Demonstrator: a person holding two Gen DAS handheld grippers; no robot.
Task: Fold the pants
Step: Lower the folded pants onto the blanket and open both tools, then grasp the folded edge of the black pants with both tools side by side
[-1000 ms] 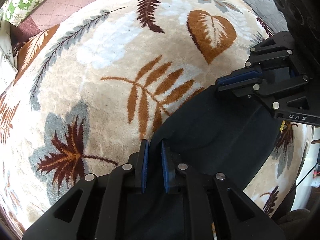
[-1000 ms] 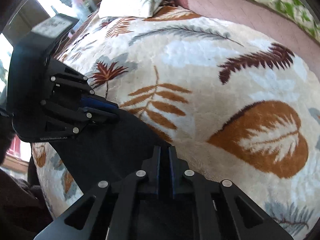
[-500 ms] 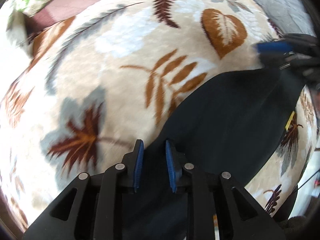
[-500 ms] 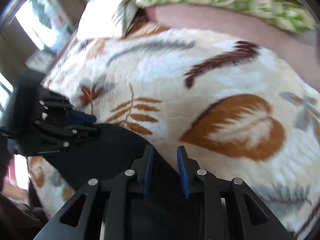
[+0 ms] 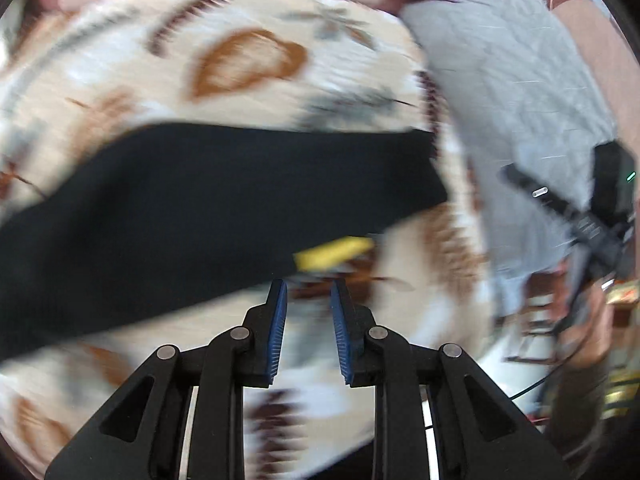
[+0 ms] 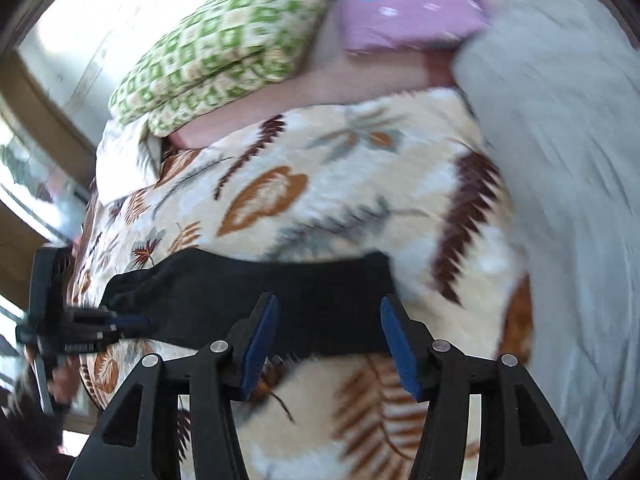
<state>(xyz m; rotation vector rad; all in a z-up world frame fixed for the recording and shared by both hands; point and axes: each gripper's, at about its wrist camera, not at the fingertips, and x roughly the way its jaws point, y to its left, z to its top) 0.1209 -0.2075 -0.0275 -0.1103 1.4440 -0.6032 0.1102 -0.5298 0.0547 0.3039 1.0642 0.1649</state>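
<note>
Two grippers, both empty. My left gripper [image 5: 307, 312] has its pads a narrow gap apart; my right gripper [image 6: 328, 332] is spread wide. One pair of black pants [image 5: 224, 208] lies folded in a flat band across the leaf-print blanket [image 5: 248, 64] on the bed, ahead of both grippers. Only the left view shows a yellow tag [image 5: 332, 254] at the pants' near edge. Only the right view shows one green patterned pillow [image 6: 224, 52]. Both frames are motion-blurred.

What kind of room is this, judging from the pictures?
Probably a bedroom: the black pants lie on a leaf-patterned plush blanket spread over a bed, with a green patterned pillow at its far end.
</note>
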